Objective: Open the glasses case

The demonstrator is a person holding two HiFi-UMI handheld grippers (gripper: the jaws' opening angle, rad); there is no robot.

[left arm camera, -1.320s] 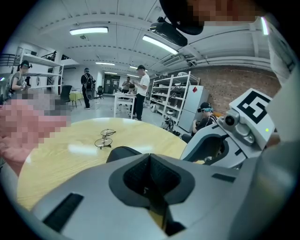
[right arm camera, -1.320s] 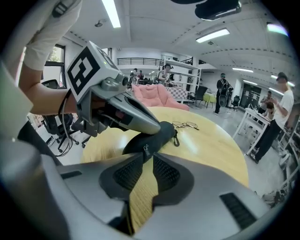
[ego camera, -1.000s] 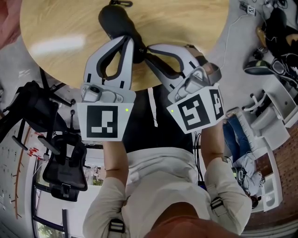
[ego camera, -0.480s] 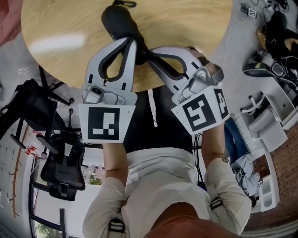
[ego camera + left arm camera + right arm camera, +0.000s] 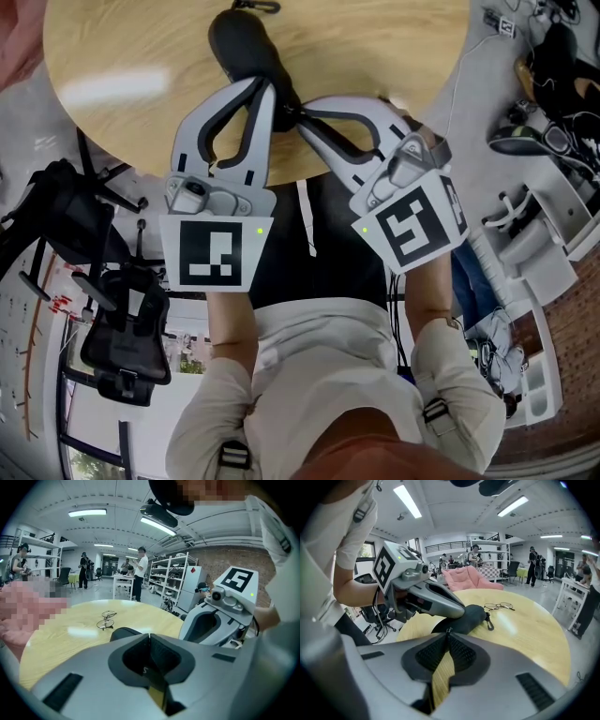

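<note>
Both tongs have their jaws together. The left gripper (image 5: 149, 635) rests its tips on the near end of the case (image 5: 246, 47). The right gripper (image 5: 448, 633) meets that same end just beside it, and a small metal tab shows at its tips. Whether either gripper pinches anything cannot be told.

The case is black and soft and looks closed. It lies on the table (image 5: 375, 47), close to the edge nearest the person, with its length running away from them. A clip (image 5: 489, 623) hangs from its far end. Glasses (image 5: 499, 606) lie unfolded on the wood beyond the case, apart from it. The table is round and pale. A black chair (image 5: 122, 319) stands on the floor to the person's left.
</note>
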